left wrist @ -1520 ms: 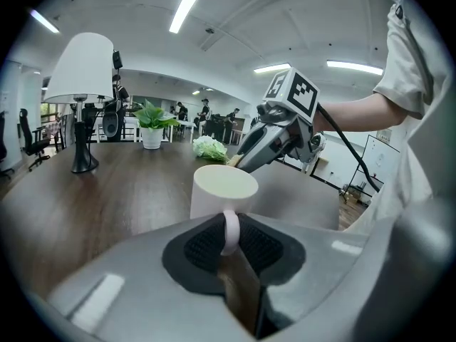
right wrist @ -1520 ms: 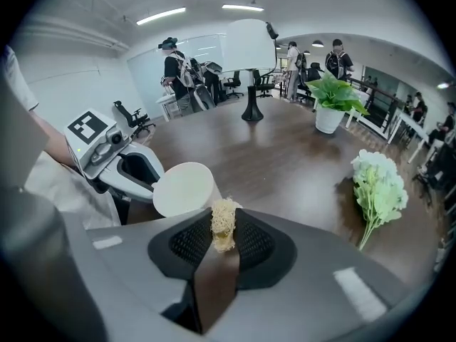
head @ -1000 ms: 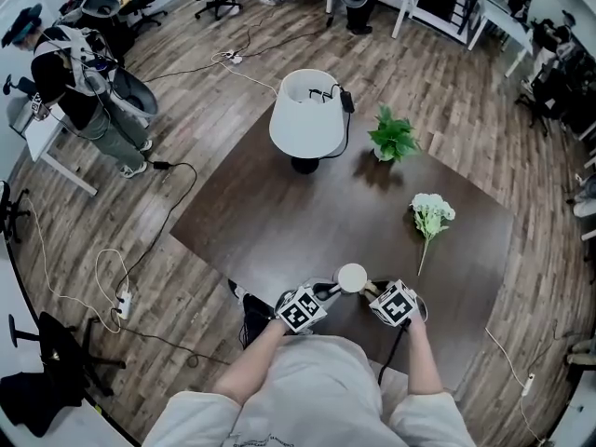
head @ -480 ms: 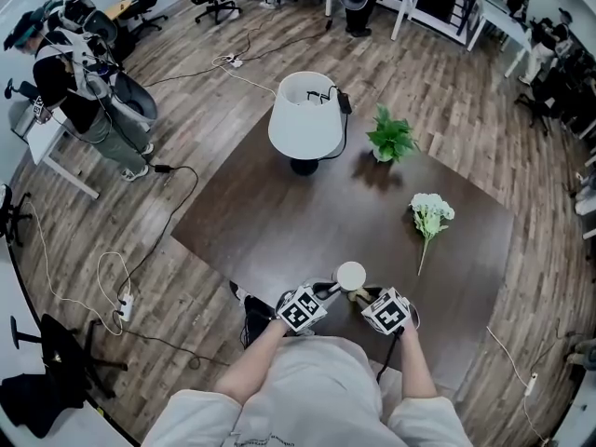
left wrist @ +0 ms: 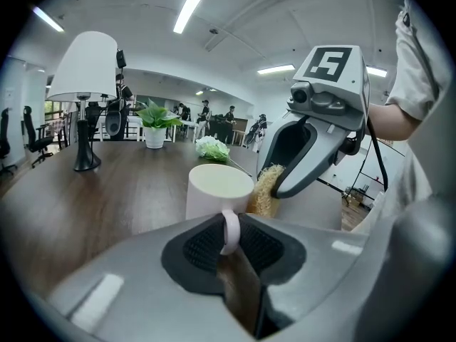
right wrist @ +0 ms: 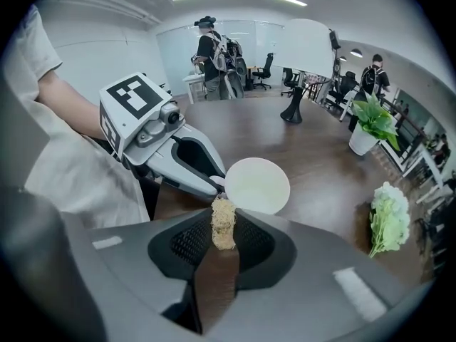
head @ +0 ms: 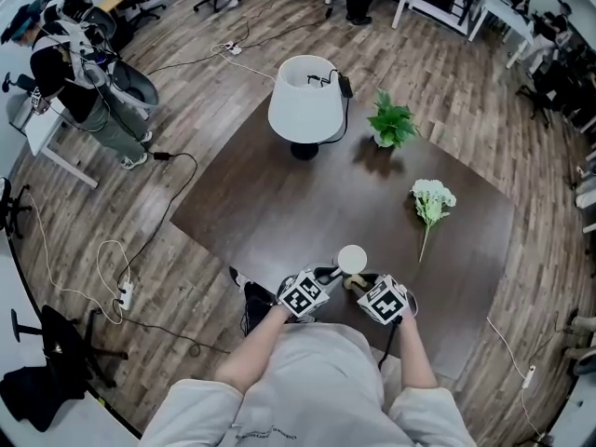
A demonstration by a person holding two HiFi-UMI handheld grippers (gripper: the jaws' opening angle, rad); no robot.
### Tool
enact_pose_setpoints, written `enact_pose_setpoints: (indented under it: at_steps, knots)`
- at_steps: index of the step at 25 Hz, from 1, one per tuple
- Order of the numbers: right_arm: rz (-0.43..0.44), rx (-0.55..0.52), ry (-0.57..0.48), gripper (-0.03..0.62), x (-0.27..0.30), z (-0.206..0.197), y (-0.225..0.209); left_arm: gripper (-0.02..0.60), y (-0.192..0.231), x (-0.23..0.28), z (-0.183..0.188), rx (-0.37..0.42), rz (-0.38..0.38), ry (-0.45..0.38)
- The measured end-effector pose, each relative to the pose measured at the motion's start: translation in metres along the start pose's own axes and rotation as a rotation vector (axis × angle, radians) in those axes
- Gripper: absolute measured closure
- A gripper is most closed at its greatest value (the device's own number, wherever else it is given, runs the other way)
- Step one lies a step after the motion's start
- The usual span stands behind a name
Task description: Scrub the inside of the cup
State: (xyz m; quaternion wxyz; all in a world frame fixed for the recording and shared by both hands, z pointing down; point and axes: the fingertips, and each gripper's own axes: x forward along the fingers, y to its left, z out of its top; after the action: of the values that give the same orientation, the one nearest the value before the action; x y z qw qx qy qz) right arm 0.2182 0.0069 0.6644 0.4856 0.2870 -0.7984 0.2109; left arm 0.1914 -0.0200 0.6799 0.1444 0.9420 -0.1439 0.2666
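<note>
- Cup (head: 352, 259) stands upright on the table (head: 279, 194), close to the edge by me; my left tongs (left wrist: 228, 234) pinch its handle (left wrist: 229, 223).
- My right tongs (right wrist: 222, 226) pinch the scrubber (right wrist: 223, 219). They have just closed in on the cup, so the scrubber now sits just beside its rim, not inside. Scrubbing has yet to start, I reckon.
- Beyond the cup is bare table; flowers (head: 430, 205) and lamp (head: 305, 101) stand well apart.

A dark brown surface (head: 270, 203) stands on a grey-brown plank floor (head: 223, 101), carrying a white-shaded lamp (head: 305, 101), a potted plant (head: 391, 124) and white flowers (head: 430, 201). Cables (head: 56, 259) trail across the floor, and strip lights (left wrist: 189, 9) glow overhead.
</note>
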Motion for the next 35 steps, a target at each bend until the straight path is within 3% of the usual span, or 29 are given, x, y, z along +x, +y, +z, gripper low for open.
enact_pose_setpoints:
  at_steps: [7, 16, 26, 31, 35]
  knots:
    - [-0.008, -0.024, -0.002, 0.481, -0.004, 0.009, 0.003, 0.506, -0.005, 0.002, -0.005, -0.036, -0.017, 0.017]
    - [-0.048, -0.122, -0.01, 0.48, -0.006, 0.016, 0.003, 0.526, -0.018, 0.002, -0.006, 0.019, -0.056, 0.041]
    - [-0.139, 0.288, -0.15, 0.482, 0.003, 0.0, -0.011, 0.529, -0.019, -0.002, -0.006, 0.003, -0.03, 0.035]
    - [-0.203, 0.336, -0.127, 0.482, 0.004, -0.006, -0.013, 0.525, -0.021, -0.004, -0.006, 0.003, -0.048, 0.022]
    - [-0.193, 0.424, -0.151, 0.48, 0.002, 0.0, -0.01, 0.518, -0.023, -0.002, -0.003, 0.047, -0.029, 0.044]
